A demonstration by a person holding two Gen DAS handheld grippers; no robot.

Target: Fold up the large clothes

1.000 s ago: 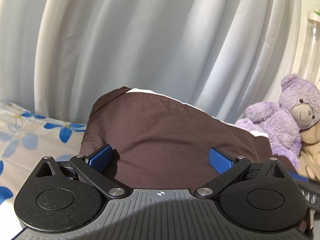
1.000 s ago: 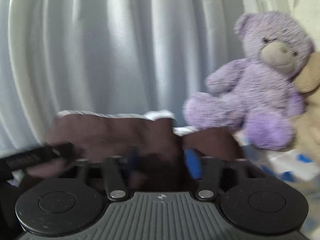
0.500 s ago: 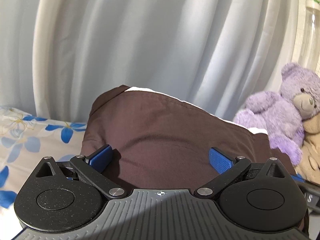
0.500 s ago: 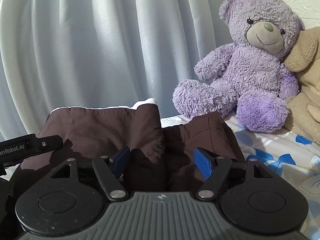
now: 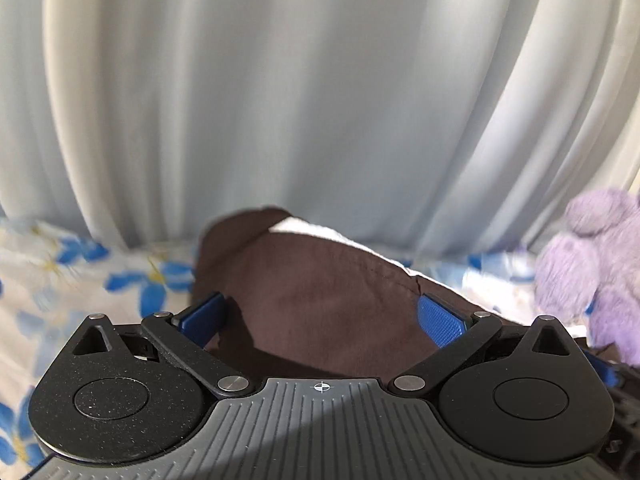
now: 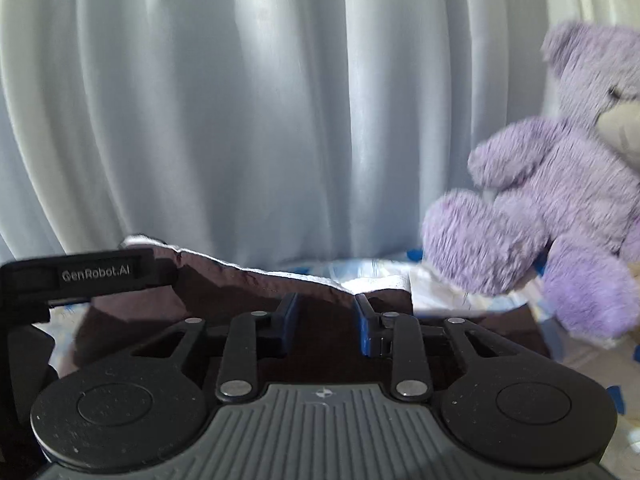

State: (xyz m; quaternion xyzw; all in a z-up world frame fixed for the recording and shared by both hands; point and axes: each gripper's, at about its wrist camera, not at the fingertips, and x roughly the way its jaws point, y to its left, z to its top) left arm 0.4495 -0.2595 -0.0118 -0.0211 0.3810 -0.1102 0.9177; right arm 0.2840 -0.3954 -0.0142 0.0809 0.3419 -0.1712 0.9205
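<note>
The brown garment is seen at lower centre, already folded into a stacked bundle on the floral sheet. The right gripper has just been closing around its edge; whether cloth is pinched cannot be told. The left gripper stands spread wide. Final tidying is judged to remain.

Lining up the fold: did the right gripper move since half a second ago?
Yes: right gripper swung left, away from the purple bear, now nearer the right edge. Jaws have just been closing, brown garment between them.
</note>
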